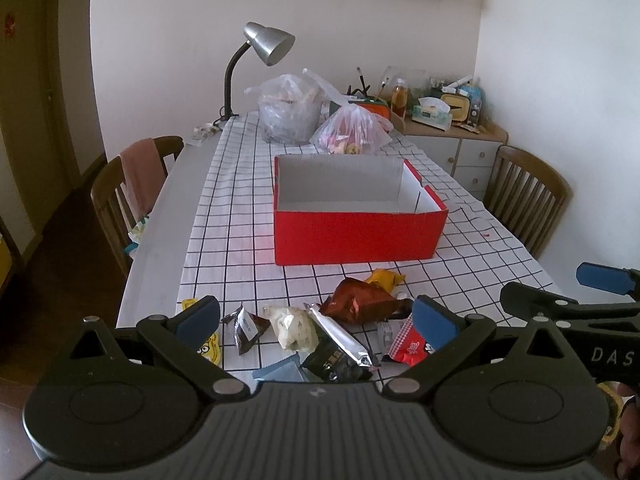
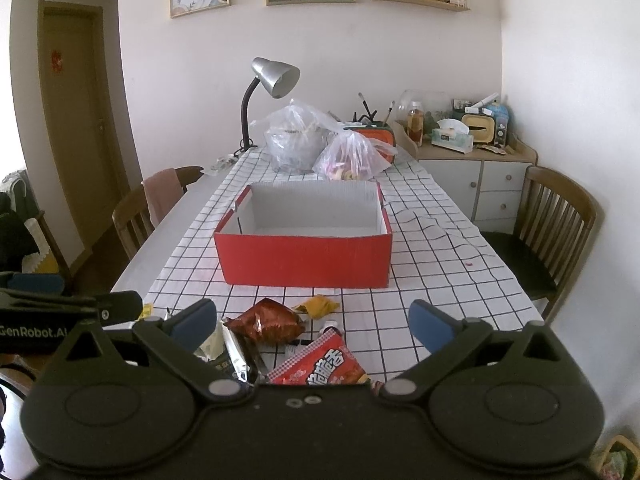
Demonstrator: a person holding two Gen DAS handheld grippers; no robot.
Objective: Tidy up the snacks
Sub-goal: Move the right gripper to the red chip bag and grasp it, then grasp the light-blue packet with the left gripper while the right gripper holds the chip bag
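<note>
An empty red box (image 1: 356,232) with a white inside stands in the middle of the checked tablecloth; it also shows in the right wrist view (image 2: 306,258). Loose snack packets lie at the near table edge: a brown foil bag (image 1: 360,300) (image 2: 266,322), a yellow wrapper (image 1: 384,278) (image 2: 318,305), a silver packet (image 1: 340,334), a pale packet (image 1: 292,326), a dark small packet (image 1: 248,326), and a red packet (image 1: 410,346) (image 2: 320,366). My left gripper (image 1: 316,322) is open above the pile. My right gripper (image 2: 312,326) is open, empty, over the red packet.
Two plastic bags (image 1: 292,110) (image 1: 352,132) and a silver desk lamp (image 1: 268,44) stand behind the box. Wooden chairs (image 1: 128,192) (image 1: 528,196) flank the table. A cabinet (image 2: 476,176) with clutter is at the back right.
</note>
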